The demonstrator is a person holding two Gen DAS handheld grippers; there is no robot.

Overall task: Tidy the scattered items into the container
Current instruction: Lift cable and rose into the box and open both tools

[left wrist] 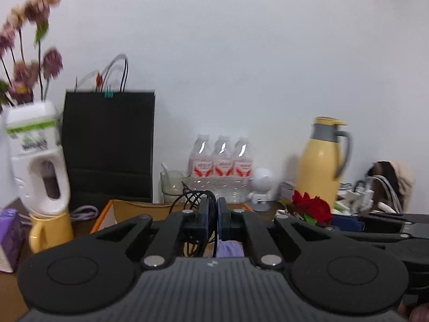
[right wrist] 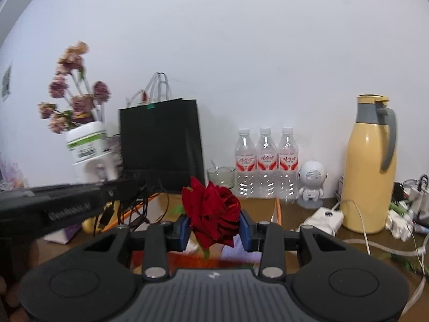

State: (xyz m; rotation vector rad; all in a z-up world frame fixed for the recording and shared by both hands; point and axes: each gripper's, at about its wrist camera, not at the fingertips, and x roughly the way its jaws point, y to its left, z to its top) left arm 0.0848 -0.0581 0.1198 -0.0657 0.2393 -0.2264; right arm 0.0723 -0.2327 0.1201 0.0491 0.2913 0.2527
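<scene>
My left gripper (left wrist: 216, 218) is pressed together on a tangle of thin black cable (left wrist: 191, 201), which loops up over the fingertips and hangs down between them. My right gripper (right wrist: 215, 228) pinches a red rose (right wrist: 213, 212) between its blue pads, the bloom standing up above the fingers with a bit of green stem showing below. Both are held above the cardboard box (left wrist: 128, 209) with the orange edge, which sits open on the bench (right wrist: 308, 214) in front of me; something pale purple lies inside it under my left fingers. Against the wall behind the box stand a black paper bag (left wrist: 110, 147), a small glass (left wrist: 173, 185), three water bottles (left wrist: 222, 161), a little white robot figure (left wrist: 261, 187) and a yellow thermos jug (left wrist: 321, 163). Off to the left, a white bottle with dried pink flowers (left wrist: 34, 155) is propped in a yellow mug (left wrist: 49, 230). White chargers and cords (right wrist: 324, 218) lie scattered on the bench near the jug.
</scene>
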